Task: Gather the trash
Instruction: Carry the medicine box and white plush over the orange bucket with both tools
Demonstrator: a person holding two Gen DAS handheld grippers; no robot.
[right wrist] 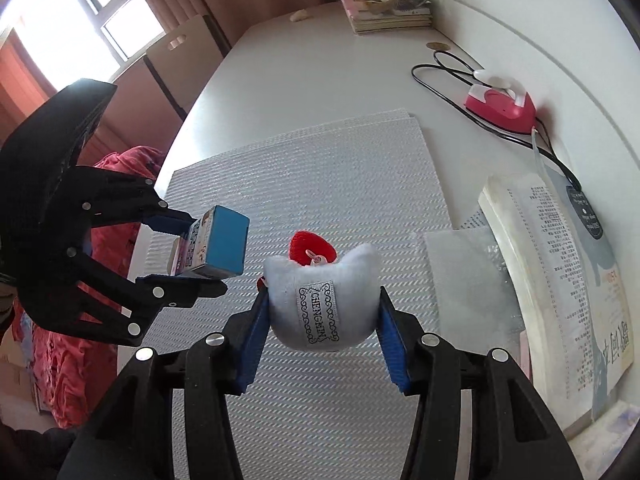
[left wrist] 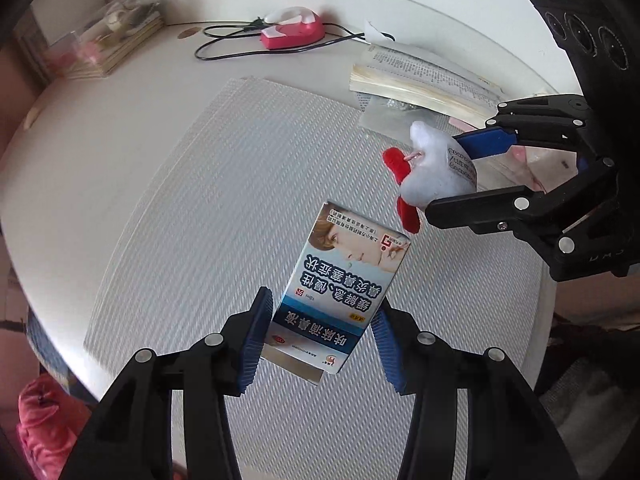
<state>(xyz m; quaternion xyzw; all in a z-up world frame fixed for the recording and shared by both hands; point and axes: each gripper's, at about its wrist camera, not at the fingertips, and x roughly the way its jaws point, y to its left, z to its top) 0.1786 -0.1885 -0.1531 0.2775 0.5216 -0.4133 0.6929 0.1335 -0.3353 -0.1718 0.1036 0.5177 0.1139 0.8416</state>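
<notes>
A blue and white medicine box (left wrist: pixel 344 276) with a printed face hangs above the textured silver mat (left wrist: pixel 240 184). My left gripper (left wrist: pixel 324 300) is shut on its lower part. From the right wrist the same box (right wrist: pixel 224 240) shows end-on in the left gripper (right wrist: pixel 204 250). A small white plush toy (right wrist: pixel 320 280) with a red bow and a sewn label sits between the blue pads of my right gripper (right wrist: pixel 323 296), which is shut on it. In the left wrist view the toy (left wrist: pixel 428 160) and right gripper (left wrist: pixel 444 172) hover at the right, just above the box.
On the white table lie a pink mini iron (right wrist: pixel 500 104) with a black cord, an open book (right wrist: pixel 560 280) and a clear plastic bag (right wrist: pixel 468 280) beside the mat. A clear box on stacked books (left wrist: pixel 108 40) fills the far corner. Red cloth (right wrist: pixel 80 320) lies past the table's left edge.
</notes>
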